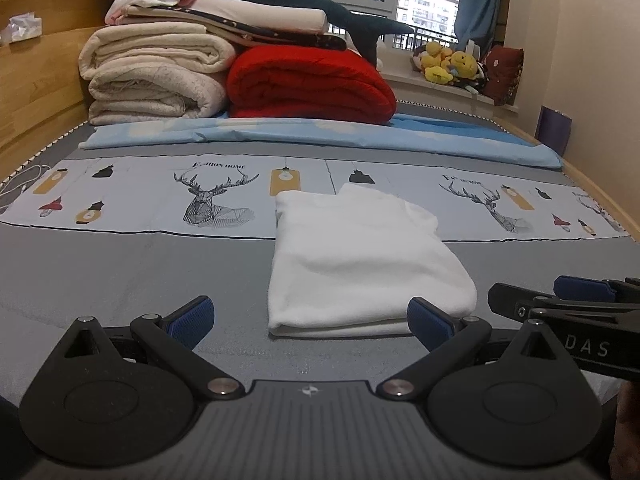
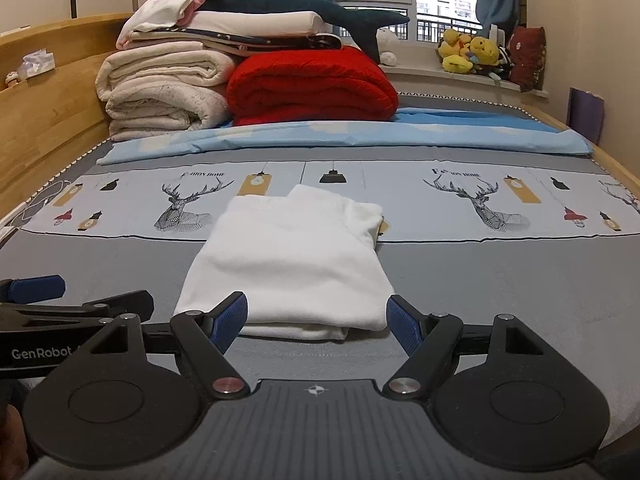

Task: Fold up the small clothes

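A small white garment [image 1: 360, 256] lies folded into a thick rectangle on the grey bed sheet; it also shows in the right wrist view [image 2: 296, 256]. My left gripper [image 1: 310, 322] is open and empty, just short of the garment's near edge, a little to its left. My right gripper [image 2: 318, 320] is open and empty, with the garment's near edge between its blue pads. The right gripper also shows at the right of the left wrist view [image 1: 568, 300]. The left gripper shows at the left of the right wrist view [image 2: 60, 300].
Folded cream blankets [image 1: 156, 76], a red blanket [image 1: 312, 84] and a dark plush shark [image 1: 304, 4] are stacked at the bed's far end. A light blue sheet [image 1: 320, 132] lies before them. A wooden bed frame [image 1: 36, 92] is left; plush toys [image 1: 448, 60] sit on the windowsill.
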A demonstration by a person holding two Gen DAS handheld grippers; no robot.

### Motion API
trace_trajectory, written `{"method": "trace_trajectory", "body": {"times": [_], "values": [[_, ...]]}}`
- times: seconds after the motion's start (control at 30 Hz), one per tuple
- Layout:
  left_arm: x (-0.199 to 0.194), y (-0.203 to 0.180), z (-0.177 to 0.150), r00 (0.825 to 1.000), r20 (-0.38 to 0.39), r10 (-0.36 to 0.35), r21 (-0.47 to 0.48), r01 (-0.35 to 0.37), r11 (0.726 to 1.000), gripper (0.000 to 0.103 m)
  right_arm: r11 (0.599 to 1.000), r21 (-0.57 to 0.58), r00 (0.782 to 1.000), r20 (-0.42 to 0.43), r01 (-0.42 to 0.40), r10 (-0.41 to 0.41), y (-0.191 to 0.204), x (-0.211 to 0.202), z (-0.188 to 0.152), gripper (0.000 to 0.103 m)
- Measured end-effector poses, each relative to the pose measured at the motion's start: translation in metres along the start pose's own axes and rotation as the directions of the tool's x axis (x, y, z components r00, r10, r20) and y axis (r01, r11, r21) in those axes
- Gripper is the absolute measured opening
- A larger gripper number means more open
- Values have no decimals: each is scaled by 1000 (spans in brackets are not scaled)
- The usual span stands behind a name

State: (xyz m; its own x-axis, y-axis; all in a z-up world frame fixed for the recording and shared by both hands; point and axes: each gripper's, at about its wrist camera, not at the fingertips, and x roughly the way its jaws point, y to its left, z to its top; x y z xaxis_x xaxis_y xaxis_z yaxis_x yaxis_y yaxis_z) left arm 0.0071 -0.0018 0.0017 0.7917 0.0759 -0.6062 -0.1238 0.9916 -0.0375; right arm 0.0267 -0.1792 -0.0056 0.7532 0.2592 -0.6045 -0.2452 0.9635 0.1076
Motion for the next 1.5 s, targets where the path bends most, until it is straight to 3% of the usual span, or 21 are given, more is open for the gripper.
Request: {"method": "trace_trajectory", "body": {"times": [1.5], "values": [[3,5,0,1000,-3,-19,12,19,1000,103,1000,-14,1000,-8,2,-2,0,2,-1,77]]}}
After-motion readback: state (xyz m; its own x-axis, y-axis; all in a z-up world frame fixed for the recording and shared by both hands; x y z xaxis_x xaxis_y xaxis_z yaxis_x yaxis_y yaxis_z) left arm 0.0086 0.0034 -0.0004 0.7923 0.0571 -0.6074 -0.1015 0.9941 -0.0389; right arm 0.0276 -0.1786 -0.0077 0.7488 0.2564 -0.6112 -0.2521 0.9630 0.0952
